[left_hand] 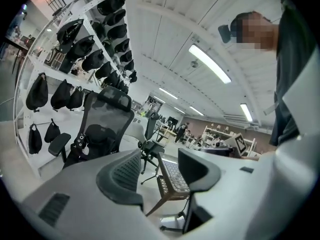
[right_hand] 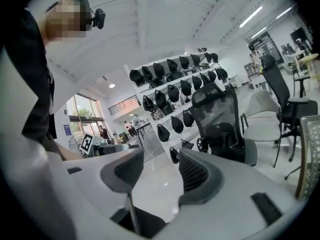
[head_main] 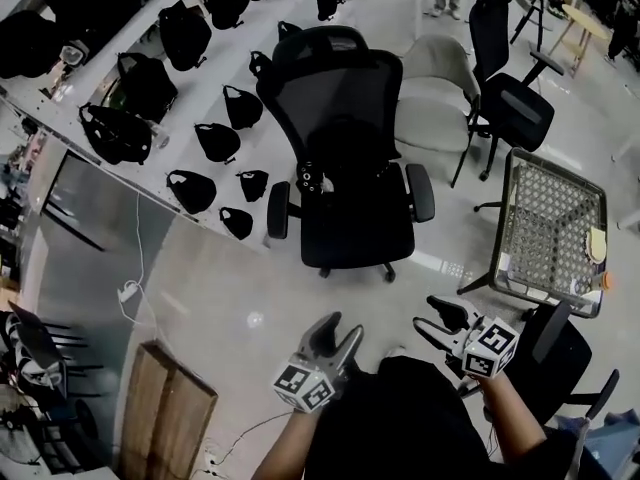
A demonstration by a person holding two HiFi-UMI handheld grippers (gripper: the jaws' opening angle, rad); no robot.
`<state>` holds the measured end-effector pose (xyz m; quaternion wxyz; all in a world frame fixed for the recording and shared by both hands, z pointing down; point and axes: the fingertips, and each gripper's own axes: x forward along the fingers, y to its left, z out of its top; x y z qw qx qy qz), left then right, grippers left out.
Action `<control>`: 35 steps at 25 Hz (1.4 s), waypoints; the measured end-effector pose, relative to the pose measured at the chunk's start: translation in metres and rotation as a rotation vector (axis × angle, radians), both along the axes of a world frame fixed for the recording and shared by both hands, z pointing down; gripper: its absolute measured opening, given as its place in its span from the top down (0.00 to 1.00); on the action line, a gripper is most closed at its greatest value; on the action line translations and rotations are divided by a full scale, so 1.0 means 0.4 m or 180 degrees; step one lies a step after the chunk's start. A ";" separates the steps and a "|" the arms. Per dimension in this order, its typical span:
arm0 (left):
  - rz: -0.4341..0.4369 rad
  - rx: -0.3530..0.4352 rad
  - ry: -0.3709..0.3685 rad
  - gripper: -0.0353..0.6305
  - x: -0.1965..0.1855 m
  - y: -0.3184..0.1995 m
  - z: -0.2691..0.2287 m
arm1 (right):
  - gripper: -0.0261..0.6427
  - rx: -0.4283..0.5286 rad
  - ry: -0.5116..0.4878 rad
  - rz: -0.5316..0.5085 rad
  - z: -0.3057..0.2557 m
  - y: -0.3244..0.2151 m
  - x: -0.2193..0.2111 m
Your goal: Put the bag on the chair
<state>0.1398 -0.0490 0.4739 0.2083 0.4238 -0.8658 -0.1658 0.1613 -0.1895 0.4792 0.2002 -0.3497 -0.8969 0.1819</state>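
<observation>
A black mesh office chair stands in the middle of the floor. A black bag lies on its seat, and a strap with white rings hangs over the left front. The left gripper view shows the same bag on the chair; the right gripper view shows the chair too. My left gripper is open and empty, close to my body and well short of the chair. My right gripper is beside it, jaws apart with nothing between them.
White shelves along the left carry several black bags. A beige chair and a second black office chair stand behind the mesh one. A metal mesh chair is at right, and a wooden board at lower left.
</observation>
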 end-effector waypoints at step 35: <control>-0.0596 -0.0357 -0.0540 0.92 0.068 0.104 -0.114 | 0.96 0.0839 -0.0399 0.1130 -0.102 -0.011 0.050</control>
